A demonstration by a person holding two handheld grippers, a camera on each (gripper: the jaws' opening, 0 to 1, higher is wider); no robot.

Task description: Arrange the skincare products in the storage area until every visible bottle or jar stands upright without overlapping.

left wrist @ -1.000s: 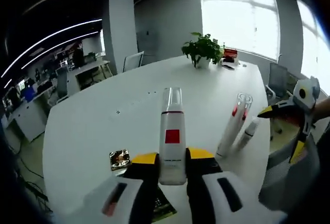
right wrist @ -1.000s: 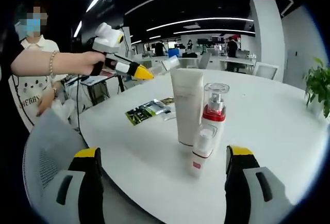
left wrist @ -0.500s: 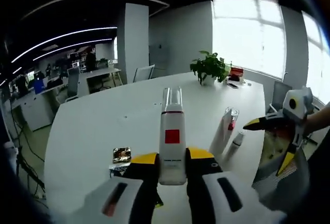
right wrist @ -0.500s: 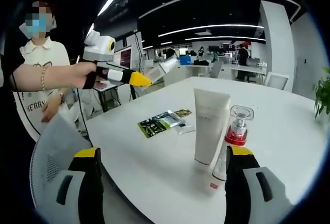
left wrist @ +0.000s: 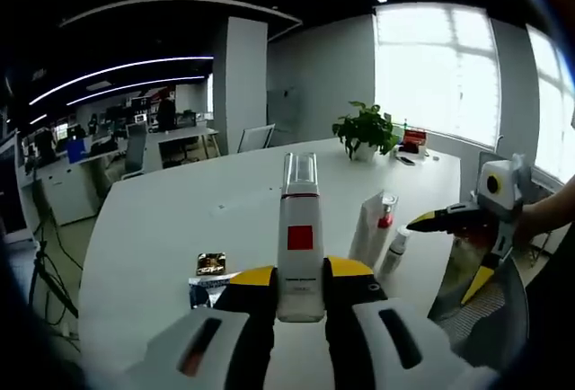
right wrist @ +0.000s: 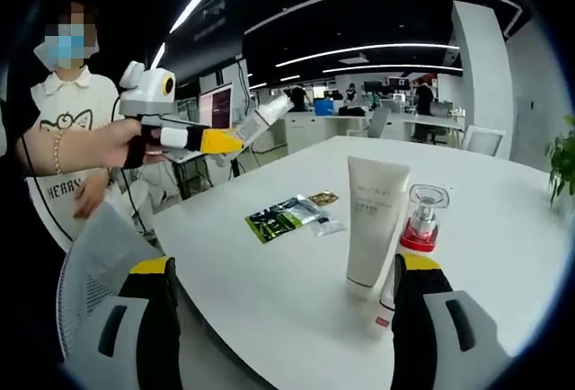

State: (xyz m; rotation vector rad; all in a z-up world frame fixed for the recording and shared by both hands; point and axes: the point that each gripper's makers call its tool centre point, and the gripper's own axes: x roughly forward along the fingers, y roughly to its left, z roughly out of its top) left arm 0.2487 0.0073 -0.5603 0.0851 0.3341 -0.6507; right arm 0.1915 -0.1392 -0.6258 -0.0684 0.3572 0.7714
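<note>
Left tongs [left wrist: 300, 284] grip a white, red-labelled, clear-capped bottle [left wrist: 300, 251] upright.

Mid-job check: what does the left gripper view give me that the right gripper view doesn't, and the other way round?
Left gripper view: the red-square bottle seen head-on, upright and clamped in the left claw, plus the bright windows.
Right gripper view: the open right claw at the table edge, and a person's hand carrying the left gripper.
Both: the white tube and red-collared pump bottle standing upright side by side, and the sachets lying flat.
</note>
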